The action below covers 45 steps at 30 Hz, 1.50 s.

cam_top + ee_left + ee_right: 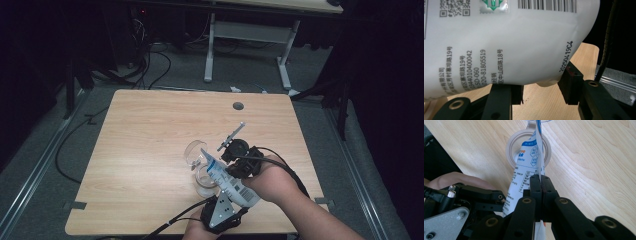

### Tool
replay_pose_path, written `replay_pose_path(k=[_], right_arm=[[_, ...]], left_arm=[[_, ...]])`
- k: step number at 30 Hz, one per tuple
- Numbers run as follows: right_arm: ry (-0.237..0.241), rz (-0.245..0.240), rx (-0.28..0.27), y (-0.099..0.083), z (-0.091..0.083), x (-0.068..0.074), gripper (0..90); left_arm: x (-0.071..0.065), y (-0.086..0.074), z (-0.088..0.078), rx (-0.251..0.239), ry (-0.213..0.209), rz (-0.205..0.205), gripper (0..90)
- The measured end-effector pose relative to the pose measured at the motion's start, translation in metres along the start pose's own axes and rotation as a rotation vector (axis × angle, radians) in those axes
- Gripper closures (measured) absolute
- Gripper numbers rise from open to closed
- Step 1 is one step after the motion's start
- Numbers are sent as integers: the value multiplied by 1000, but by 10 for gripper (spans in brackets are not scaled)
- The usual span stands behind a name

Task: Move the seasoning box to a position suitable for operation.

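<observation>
A white pouch with blue print and a barcode hangs tilted over the table's front, top corner toward a clear glass. My right gripper is shut on the pouch's thin side seam; in the right gripper view its jaws meet flat on it. From below, my left gripper holds the pouch's bulging bottom, with both pads pressing its lower edge. Under the pouch stands a round clear container with a pale rim.
The wooden table has a small round hole near its far edge. The table's left half and back are bare wood. Cables lie on the grey floor, and a white desk frame stands beyond.
</observation>
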State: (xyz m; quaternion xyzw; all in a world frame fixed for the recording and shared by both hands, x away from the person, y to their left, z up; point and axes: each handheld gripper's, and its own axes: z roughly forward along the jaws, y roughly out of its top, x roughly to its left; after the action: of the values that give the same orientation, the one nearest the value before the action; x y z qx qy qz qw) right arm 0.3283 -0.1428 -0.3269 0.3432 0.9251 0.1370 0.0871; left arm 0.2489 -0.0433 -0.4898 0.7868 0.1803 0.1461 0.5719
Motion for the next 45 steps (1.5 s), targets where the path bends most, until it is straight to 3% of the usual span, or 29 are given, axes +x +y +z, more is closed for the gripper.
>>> replay_pose_path(k=[45], right_arm=[[-7,-23,10,7,-3,3,900]], left_arm=[[1,5,-2,-15,7,-3,597]])
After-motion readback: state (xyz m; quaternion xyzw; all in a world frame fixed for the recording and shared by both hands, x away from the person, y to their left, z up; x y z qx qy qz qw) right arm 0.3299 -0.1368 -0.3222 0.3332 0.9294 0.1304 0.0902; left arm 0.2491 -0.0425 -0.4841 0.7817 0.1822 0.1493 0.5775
